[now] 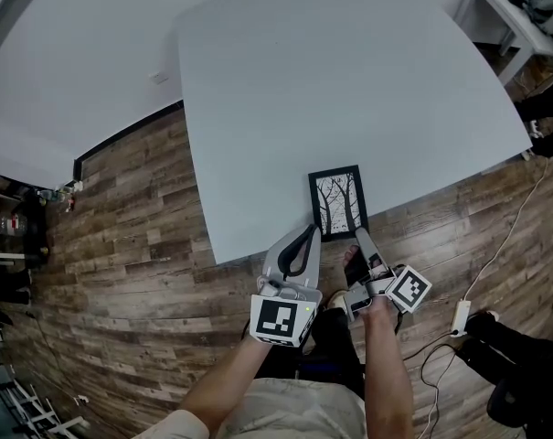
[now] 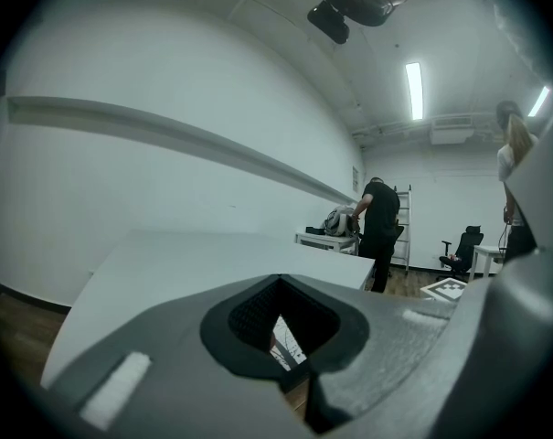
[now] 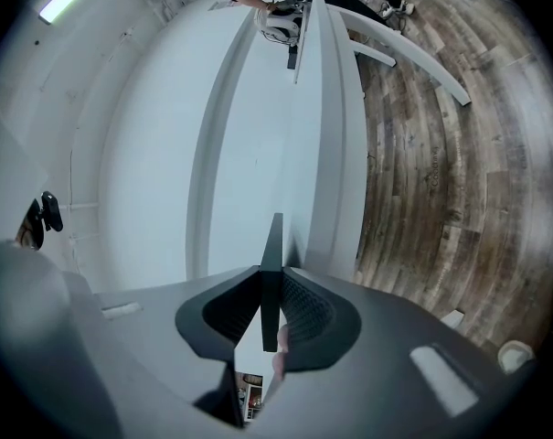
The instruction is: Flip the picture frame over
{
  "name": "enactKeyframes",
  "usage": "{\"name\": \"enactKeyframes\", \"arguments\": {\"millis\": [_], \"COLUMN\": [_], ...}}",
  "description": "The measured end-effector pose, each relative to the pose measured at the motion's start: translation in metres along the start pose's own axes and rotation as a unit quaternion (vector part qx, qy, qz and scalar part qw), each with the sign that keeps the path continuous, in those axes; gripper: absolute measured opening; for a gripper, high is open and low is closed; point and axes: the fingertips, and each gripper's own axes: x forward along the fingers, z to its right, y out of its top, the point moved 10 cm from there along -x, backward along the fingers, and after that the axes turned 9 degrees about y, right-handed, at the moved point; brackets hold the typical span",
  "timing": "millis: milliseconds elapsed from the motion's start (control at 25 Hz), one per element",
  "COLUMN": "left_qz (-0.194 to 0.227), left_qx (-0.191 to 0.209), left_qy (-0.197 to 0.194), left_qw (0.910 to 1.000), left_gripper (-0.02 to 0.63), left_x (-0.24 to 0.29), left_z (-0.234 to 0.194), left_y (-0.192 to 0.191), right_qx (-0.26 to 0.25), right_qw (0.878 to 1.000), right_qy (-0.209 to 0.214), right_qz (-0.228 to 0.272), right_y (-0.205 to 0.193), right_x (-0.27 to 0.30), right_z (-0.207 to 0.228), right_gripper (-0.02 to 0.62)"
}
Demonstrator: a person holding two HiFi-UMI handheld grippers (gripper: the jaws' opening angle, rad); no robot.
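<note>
The black picture frame [image 1: 338,202] lies on the white table [image 1: 331,80] near its front edge, tree picture facing up. My right gripper [image 1: 359,238] is shut on the frame's near right corner. In the right gripper view the frame [image 3: 273,263] runs edge-on between the closed pads, with my right gripper [image 3: 271,337] clamped on it. My left gripper [image 1: 310,231] is shut with nothing in it, its tips just off the frame's near left corner. Through the gap behind the shut tips of my left gripper [image 2: 291,373] a sliver of the picture [image 2: 284,337] shows.
Wood floor lies below the table's front edge. A white side table [image 1: 509,12] stands at the far right, and a cable with a power adapter [image 1: 461,316] lies on the floor. A person [image 2: 380,227] stands across the room by a desk, near an office chair [image 2: 462,249].
</note>
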Motion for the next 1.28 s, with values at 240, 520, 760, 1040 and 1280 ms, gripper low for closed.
{"name": "enactKeyframes", "arguments": {"millis": [240, 520, 760, 1040, 1280], "left_qz": [0.02, 0.031, 0.04, 0.037, 0.041], "left_qx": [-0.009, -0.008, -0.008, -0.007, -0.005], "left_qy": [0.003, 0.003, 0.016, 0.026, 0.029], "left_qw": [0.9997, 0.9995, 0.999, 0.999, 0.9987], "left_gripper": [0.0, 0.0, 0.0, 0.0, 0.0], "left_x": [-0.006, -0.007, -0.006, -0.007, -0.009], "left_z": [-0.005, -0.003, -0.005, -0.006, -0.008], "left_y": [0.005, 0.01, 0.021, 0.019, 0.019], "right_qx": [-0.02, -0.056, -0.136, -0.269, -0.428], "right_qw": [1.0, 0.998, 0.99, 0.959, 0.891], "right_qy": [0.011, 0.021, 0.02, -0.076, -0.126], "right_qz": [0.013, 0.009, -0.014, -0.043, -0.086], "right_y": [0.004, 0.022, 0.04, 0.064, 0.069], "right_x": [-0.002, 0.001, 0.006, 0.002, 0.014], "right_z": [-0.014, -0.041, -0.072, -0.1, -0.13], "right_gripper": [0.095, 0.095, 0.095, 0.095, 0.095]}}
